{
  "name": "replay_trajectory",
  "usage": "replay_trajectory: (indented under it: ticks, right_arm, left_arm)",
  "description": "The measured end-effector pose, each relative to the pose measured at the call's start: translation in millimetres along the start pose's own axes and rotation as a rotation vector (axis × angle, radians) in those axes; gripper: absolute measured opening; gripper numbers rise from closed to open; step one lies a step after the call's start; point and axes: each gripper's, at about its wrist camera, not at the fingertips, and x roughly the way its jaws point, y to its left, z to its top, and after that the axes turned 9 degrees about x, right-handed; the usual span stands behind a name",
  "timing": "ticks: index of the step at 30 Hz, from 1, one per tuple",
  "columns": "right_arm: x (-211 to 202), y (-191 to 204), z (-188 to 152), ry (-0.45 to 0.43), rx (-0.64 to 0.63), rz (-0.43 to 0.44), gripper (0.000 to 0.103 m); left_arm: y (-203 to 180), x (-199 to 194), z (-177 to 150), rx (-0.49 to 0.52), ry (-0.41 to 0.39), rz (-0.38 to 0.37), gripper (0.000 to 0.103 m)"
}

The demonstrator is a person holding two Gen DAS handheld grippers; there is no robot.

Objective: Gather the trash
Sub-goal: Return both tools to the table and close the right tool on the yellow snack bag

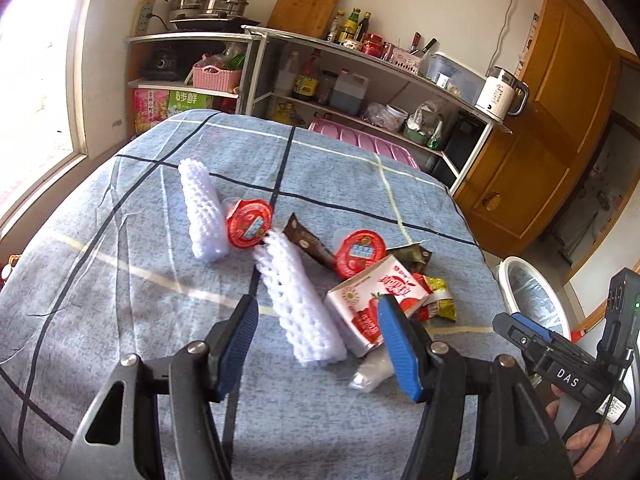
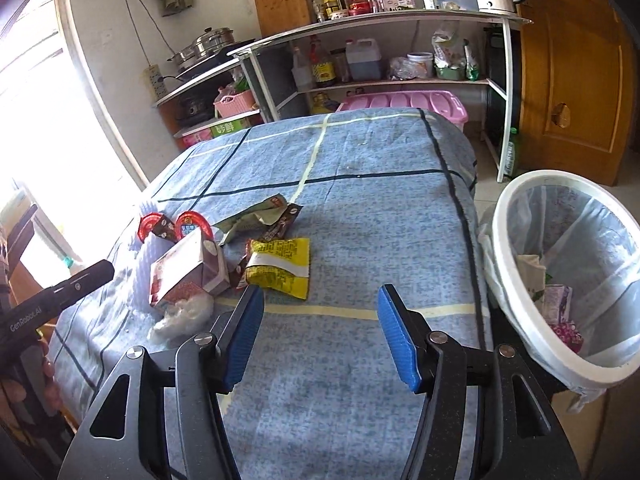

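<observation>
Trash: a loose heap on the checked blue cloth (image 2: 360, 216), lying ahead of both your claws; none of it is held.
Left claw (image 1: 318, 334): released, jaws standing apart with nothing pressed between the pads. The near foam sleeve (image 1: 298, 300) and the carton (image 1: 370, 304) show through the gap, beyond the tips.
Right claw (image 2: 322, 334): released too, only bare cloth between the pads. The heap sits ahead and off its left finger; the bin (image 2: 560, 280) stands just off its right finger, beside the table edge.
Foam sleeves: two white net sleeves, the far one (image 1: 202, 212) further ahead and to the left of your left claw. Expect them very light and springy; they should squash under the pads, so pinch across the middle of the length.
Carton: red and white drink box, lying on its side. Likely empty, light, walls that dent. Take it across the narrow faces, not by a corner.
Lidded cups: two small cups with red foil tops (image 1: 249, 223) (image 1: 360, 253), ahead of the left claw past the sleeves. Smooth and round, so they may slip; grip across the rim.
Wrappers: a yellow packet (image 2: 280, 266) just ahead of your right claw's left finger, a brown one (image 1: 308, 242) and a green one (image 2: 256, 218) further on. Thin, slick, flat on the cloth; you will likely need a raised or crumpled edge.
Clear film: a crumpled scrap (image 2: 182, 314) nearest you, beside the carton. Soft, near weightless.
Bin: lined, already holding some scraps; drop from above its rim.
</observation>
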Motion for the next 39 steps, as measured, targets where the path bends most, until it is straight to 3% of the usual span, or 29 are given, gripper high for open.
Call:
replay_trajectory:
  ticks: [7, 19, 28, 29, 33, 39]
  right_arm:
    - [26, 16, 7, 0.039, 0.007, 0.0, 0.062]
    - [68, 34, 12, 0.109, -0.027, -0.022, 0.062]
    - [68, 37, 9, 0.095, -0.071, -0.046, 0.062]
    - [68, 35, 9, 0.093, -0.069, -0.044, 0.061]
    - [65, 29, 10, 0.08, -0.052, -0.07, 0.042]
    - [60, 22, 10, 0.065, -0.023, -0.065, 0.035]
  left_arm:
    - [20, 9, -7, -0.036, 0.032, 0.003, 0.065]
    - [21, 36, 2, -0.054, 0.076, -0.045, 0.066]
    - [20, 50, 2, -0.051, 0.108, -0.049, 0.066]
    - [20, 51, 3, -0.05, 0.113, -0.046, 0.066]
    - [20, 54, 2, -0.055, 0.125, -0.049, 0.066]
    - [19, 59, 1, -0.058, 0.133, -0.044, 0.066]
